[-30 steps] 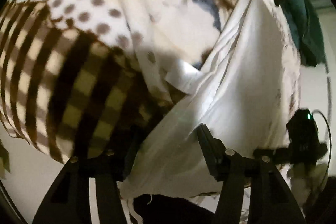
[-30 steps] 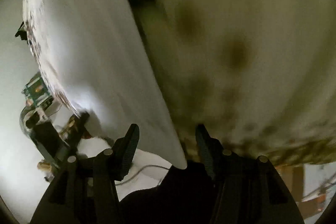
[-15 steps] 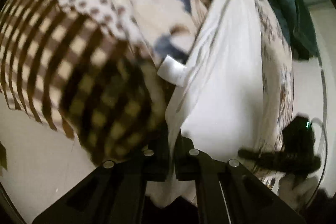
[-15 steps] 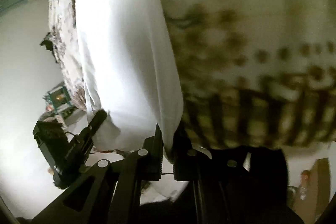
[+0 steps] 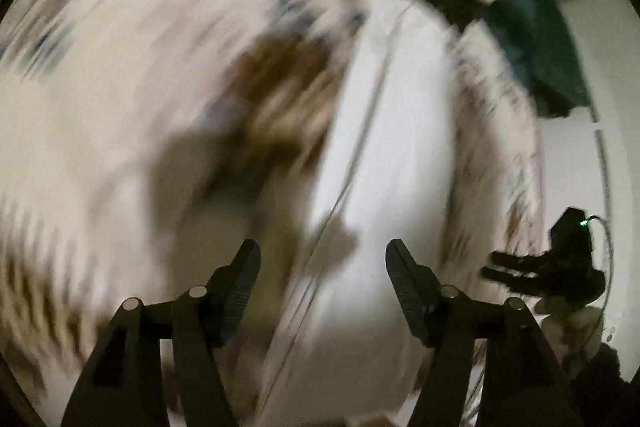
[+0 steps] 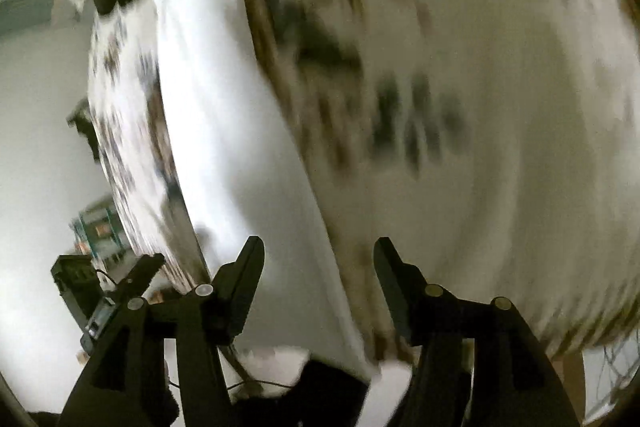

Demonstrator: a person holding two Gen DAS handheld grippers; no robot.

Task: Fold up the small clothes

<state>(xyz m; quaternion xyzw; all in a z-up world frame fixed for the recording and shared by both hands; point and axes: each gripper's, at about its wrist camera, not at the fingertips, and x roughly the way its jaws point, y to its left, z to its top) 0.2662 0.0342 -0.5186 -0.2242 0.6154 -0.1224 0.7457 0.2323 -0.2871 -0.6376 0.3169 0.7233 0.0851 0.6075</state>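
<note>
A small white garment point(image 5: 408, 155) with a brown and blue print point(image 5: 280, 87) lies spread on the table and fills the left wrist view, heavily blurred. My left gripper point(image 5: 322, 267) is open just above it, with nothing between the fingers. In the right wrist view the same garment shows as a plain white panel point(image 6: 224, 131) beside a cream, brown-spotted part point(image 6: 460, 107). My right gripper point(image 6: 318, 263) is open over the edge between the two, holding nothing. The other gripper point(image 5: 560, 267) shows at the right of the left wrist view.
A dark green cloth point(image 5: 540, 39) lies at the far right. A floral patterned sheet point(image 6: 120, 115) runs under the garment's edge. A small green box point(image 6: 100, 231) stands on the pale surface beside my other gripper point(image 6: 100, 291).
Half a second ago both grippers were shut on the garment's white edge. Both have now opened and let it go, and the views are swinging fast over the cloth.
</note>
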